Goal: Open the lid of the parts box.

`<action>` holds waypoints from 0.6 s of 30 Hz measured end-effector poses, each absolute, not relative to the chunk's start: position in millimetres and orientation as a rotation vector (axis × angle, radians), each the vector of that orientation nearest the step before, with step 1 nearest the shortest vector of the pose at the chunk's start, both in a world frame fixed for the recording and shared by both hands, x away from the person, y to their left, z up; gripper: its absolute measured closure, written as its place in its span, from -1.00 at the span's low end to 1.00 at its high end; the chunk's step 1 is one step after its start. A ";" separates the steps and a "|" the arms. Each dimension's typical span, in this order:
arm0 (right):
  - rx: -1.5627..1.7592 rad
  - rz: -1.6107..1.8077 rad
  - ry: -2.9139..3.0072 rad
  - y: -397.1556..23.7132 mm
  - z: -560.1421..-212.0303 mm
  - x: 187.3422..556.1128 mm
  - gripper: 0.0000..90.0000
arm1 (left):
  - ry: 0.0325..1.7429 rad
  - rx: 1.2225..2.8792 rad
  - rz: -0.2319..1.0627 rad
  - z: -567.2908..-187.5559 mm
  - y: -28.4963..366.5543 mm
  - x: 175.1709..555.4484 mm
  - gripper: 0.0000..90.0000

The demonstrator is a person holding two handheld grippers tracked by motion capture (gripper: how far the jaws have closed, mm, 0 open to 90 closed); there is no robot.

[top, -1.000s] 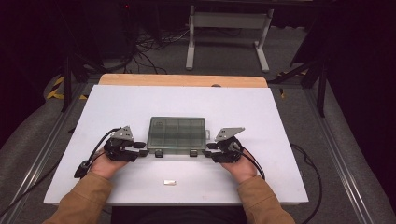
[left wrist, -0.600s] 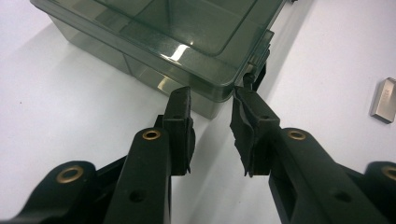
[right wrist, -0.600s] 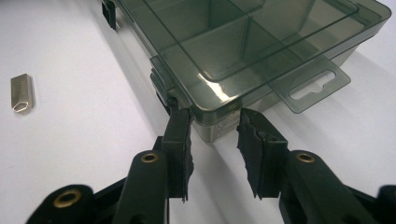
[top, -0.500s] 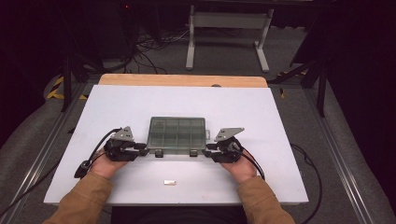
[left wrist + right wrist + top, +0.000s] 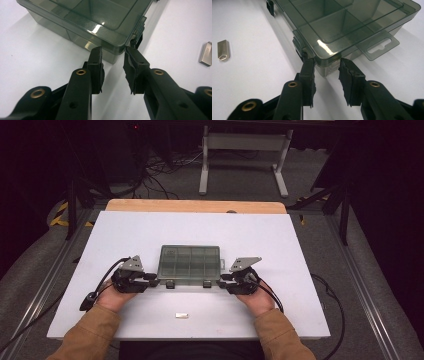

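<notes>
a smoky translucent compartment box (image 5: 190, 261) lies closed near the middle of the white table (image 5: 300, 250), its two dark latches facing the person. the left tool (image 5: 150, 281) sits at the box's near left corner and the right tool (image 5: 223, 281) at its near right corner, each held low over the table by a hand in a tan sleeve.

in the left gripper view the left tool (image 5: 113, 53) straddles the box (image 5: 82, 22) corner: its jaws have just been closing, the corner stands between the tips, and whether the pads press on it cannot be told. in the right gripper view the right tool (image 5: 326, 62) flanks the corner below the lid in the same way, and its grip cannot be told either. a hang tab (image 5: 378, 45) juts from that end of the box (image 5: 342, 22).

a small metal piece (image 5: 182, 315) lies on the table near the front edge, apart from the box.
</notes>
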State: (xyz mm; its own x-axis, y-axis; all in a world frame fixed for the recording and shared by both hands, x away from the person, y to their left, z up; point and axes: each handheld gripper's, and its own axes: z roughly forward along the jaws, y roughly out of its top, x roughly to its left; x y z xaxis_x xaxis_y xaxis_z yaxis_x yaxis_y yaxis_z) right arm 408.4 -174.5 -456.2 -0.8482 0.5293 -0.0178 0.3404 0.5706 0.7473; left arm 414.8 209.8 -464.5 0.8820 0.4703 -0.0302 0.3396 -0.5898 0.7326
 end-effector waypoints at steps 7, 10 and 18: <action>0.722 1.155 2.556 -174.8 -456.4 407.9 0.49 | 0.581 2.244 0.204 -464.7 210.2 415.2 0.52; 0.713 1.161 2.545 -174.6 -455.2 406.7 0.54 | 0.581 2.245 0.206 -464.6 210.0 415.1 0.52; 0.717 1.168 2.549 -175.2 -455.3 407.3 0.53 | 0.579 2.243 0.208 -464.1 210.5 415.0 0.52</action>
